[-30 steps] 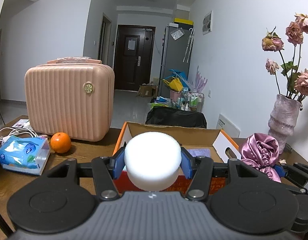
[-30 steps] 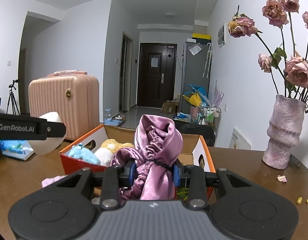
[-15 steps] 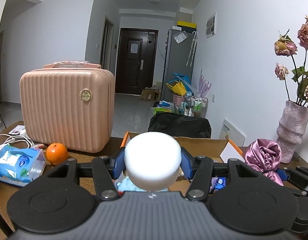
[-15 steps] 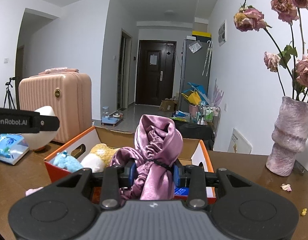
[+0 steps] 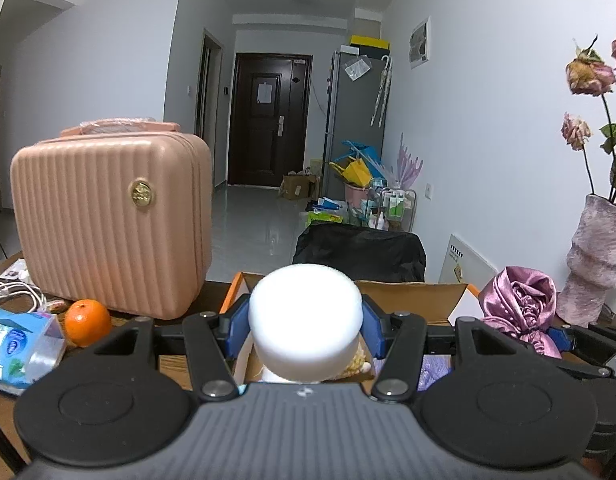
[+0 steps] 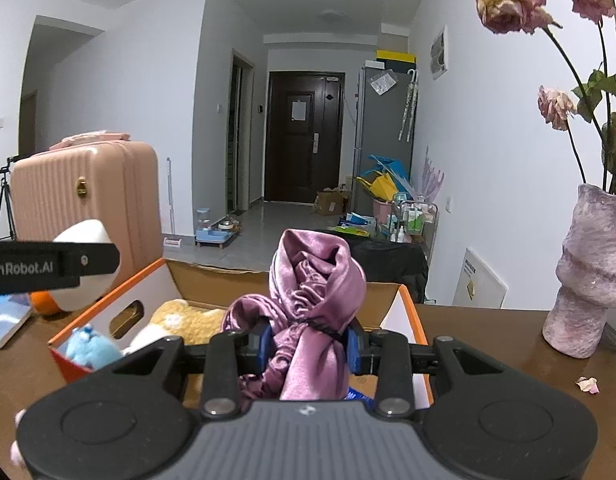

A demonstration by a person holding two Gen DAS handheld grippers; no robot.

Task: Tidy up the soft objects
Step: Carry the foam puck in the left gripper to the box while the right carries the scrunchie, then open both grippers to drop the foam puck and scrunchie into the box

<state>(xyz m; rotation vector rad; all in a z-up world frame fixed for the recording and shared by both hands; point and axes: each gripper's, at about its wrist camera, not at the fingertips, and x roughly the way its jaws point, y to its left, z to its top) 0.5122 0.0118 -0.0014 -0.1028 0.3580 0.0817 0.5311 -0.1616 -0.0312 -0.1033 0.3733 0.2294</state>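
My left gripper is shut on a round white foam sponge and holds it over the near left part of the open orange-edged cardboard box. My right gripper is shut on a bunched purple satin cloth and holds it above the box. In the box lie a blue plush toy, a yellow plush toy and a white soft piece. The cloth also shows in the left wrist view, and the sponge in the right wrist view.
A pink ribbed suitcase stands at the back left on the wooden table. An orange, a tissue pack and white cables lie left. A purple vase with dried roses stands right. A black chair back is behind the box.
Both grippers have moved forward and up over the box, each still holding its object. The box interior and plush toys now sit closer beneath them.
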